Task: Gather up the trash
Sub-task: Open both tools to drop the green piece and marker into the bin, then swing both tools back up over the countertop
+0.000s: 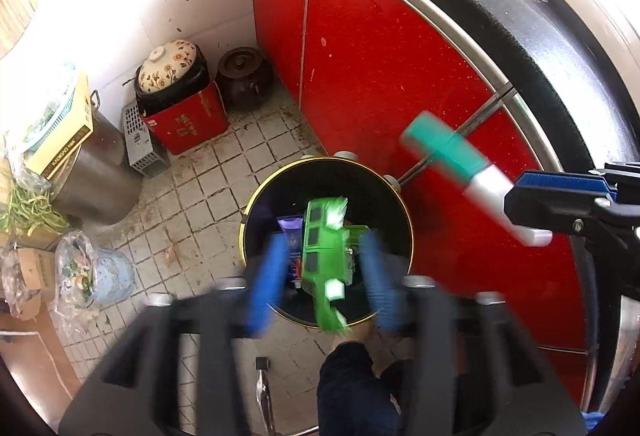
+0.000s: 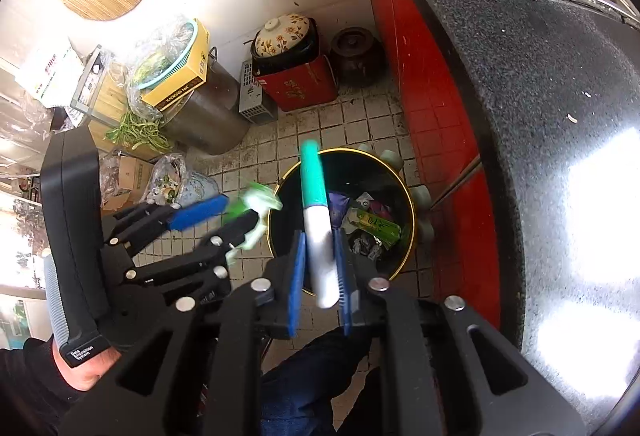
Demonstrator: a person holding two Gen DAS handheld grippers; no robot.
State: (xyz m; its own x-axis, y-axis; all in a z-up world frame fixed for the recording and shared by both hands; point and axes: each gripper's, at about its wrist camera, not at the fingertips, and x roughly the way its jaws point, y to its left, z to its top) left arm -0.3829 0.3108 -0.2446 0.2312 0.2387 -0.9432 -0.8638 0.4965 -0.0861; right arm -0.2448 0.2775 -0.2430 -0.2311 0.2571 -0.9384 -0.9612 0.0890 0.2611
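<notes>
Nearest the lens in the left wrist view, the left tongs (image 1: pixel 326 276) stand spread wide, both blue pads well clear of the green wrapper (image 1: pixel 322 256) between them; that wrapper is blurred and appears to be loose in the air above the mouth of the black bin (image 1: pixel 256 204), so the left side reads as released, with its piece dropping or about to drop. The right tongs (image 2: pixel 320 268) are clamped on the white end of a teal-and-white tube (image 2: pixel 316 212), which juts forward and up so its teal tip lies over the near rim of the bin (image 2: pixel 406 196). Judging by this, the step in hand is the drop. To do it well, carry the right tongs further over the bin's centre before parting the pads, tip the tube's long axis downward so it slides in rather than bridging the rim, and keep the left tongs out of its path. Inside the bin lie other wrappers (image 2: pixel 372 224) already. Beyond it are tiled floor (image 2: pixel 352 124), a red cabinet (image 1: pixel 380 56) and the dark desk (image 2: pixel 520 96) edge.
</notes>
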